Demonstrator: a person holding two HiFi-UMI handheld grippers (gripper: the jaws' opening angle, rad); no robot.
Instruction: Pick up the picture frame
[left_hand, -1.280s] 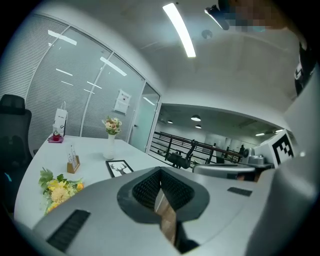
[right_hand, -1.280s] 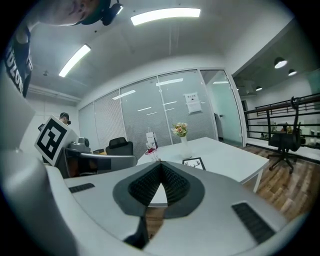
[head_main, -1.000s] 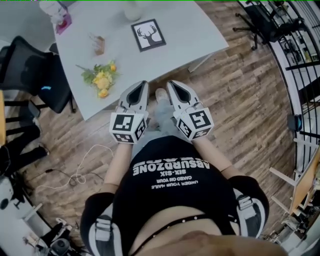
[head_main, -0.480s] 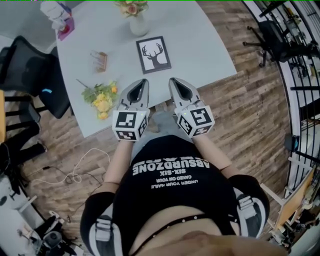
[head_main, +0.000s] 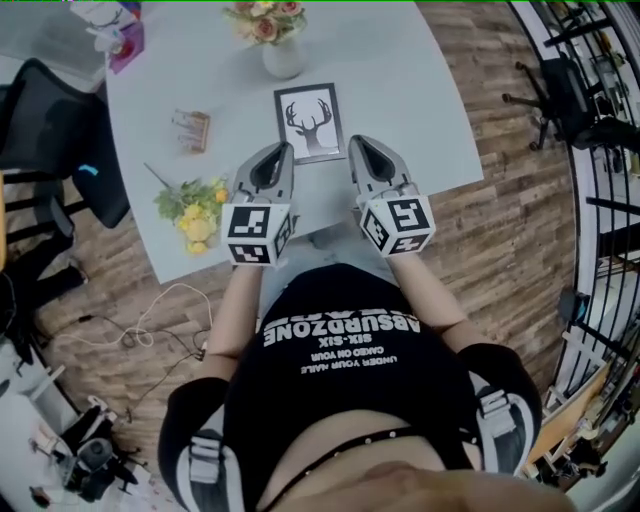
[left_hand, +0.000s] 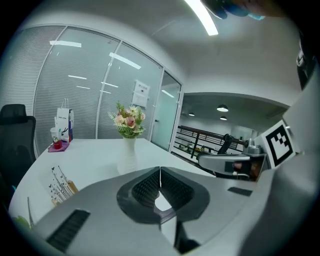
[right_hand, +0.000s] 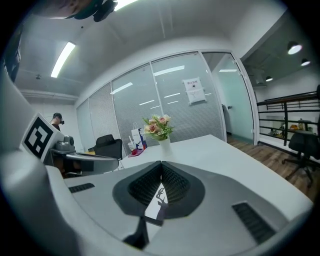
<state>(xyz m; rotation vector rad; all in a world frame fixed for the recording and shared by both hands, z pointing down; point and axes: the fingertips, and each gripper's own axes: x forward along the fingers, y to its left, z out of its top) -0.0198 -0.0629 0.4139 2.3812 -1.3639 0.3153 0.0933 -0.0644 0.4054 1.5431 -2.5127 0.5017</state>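
Note:
The picture frame (head_main: 310, 122), black-edged with a deer silhouette on white, lies flat on the white table (head_main: 420, 90). My left gripper (head_main: 280, 152) hovers just to the left of the frame's near end, and my right gripper (head_main: 361, 145) just to its right. Both are shut with nothing between their jaws, side by side over the table's near part. In the right gripper view the shut jaws (right_hand: 161, 164) point toward the vase, and a strip of the deer picture (right_hand: 159, 200) shows in the gap behind the tips. The left gripper (left_hand: 160, 170) also points at the vase.
A white vase of pink flowers (head_main: 282, 50) stands beyond the frame. A bunch of yellow flowers (head_main: 195, 208) and a small holder (head_main: 190, 130) lie to the left, a pink tray (head_main: 125, 45) at the far corner. A black chair (head_main: 60, 130) stands left of the table.
Both grippers have moved forward from over the floor to over the table, ending on either side of the frame's near end. They stayed shut.

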